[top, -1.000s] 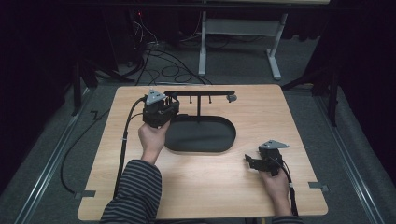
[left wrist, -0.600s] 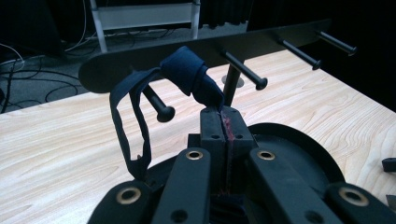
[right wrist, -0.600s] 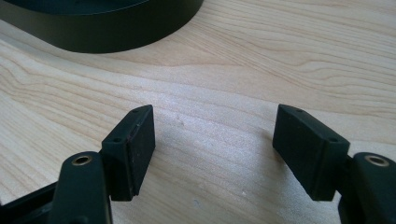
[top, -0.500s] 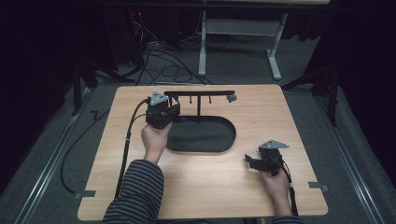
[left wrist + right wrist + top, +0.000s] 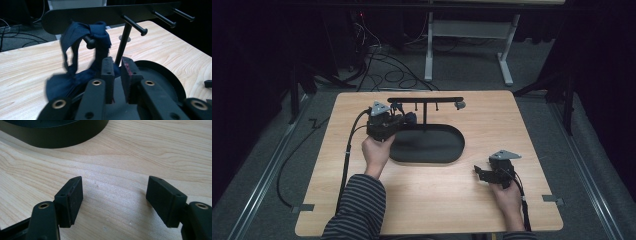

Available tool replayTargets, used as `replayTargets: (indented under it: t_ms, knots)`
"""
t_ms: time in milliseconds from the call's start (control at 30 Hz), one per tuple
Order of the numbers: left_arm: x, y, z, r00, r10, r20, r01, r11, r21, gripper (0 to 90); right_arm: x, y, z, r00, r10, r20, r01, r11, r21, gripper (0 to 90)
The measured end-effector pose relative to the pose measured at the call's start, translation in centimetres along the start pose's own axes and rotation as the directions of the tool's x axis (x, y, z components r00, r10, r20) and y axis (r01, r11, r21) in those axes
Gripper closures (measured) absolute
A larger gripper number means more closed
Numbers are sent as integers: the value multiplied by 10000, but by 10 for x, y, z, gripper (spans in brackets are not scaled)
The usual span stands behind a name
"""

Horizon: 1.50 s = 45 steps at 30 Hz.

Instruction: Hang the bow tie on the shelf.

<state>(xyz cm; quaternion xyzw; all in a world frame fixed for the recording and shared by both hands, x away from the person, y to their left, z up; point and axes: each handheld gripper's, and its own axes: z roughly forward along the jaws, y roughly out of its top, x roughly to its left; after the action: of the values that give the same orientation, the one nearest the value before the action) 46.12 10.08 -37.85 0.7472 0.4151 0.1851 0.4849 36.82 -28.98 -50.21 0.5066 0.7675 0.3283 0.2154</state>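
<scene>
Dark blue cloth (image 5: 75,72) hangs by a loop on one peg of the black metal rack (image 5: 426,100). Its lower part is hidden behind the left gripper (image 5: 117,65), and in the high view it is too small and dark to make out well. I count four pegs on the rack bar: the one with the cloth, and three bare ones further along. One thin post (image 5: 123,42) holds the bar up from the black oval tray (image 5: 452,150).

The left gripper is right by the rack, just in front of the cloth. Its jaws have just been opening and stand a little apart, with nothing pinched between the pads; the cloth is just to one side of them.

The right gripper (image 5: 115,195) sits well away from the rack, near the front edge of the light wooden table (image 5: 422,200). Its jaws are wide open and hold nothing. Bare wood lies around it, with room to move.
</scene>
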Motion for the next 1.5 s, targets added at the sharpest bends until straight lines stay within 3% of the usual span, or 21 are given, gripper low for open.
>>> replayTargets:
  t_ms: [467,1500]
  knots:
    - [1,-6,-20,9999,118,-54,-118,9999,-42,608,0,0,0,10000,-34,10,34,10000,-7,311]
    - [8,-18,-73,9997,35,-235,-47,9987,-512,511,1,0,0,10000,-61,52,61,10000,11,312]
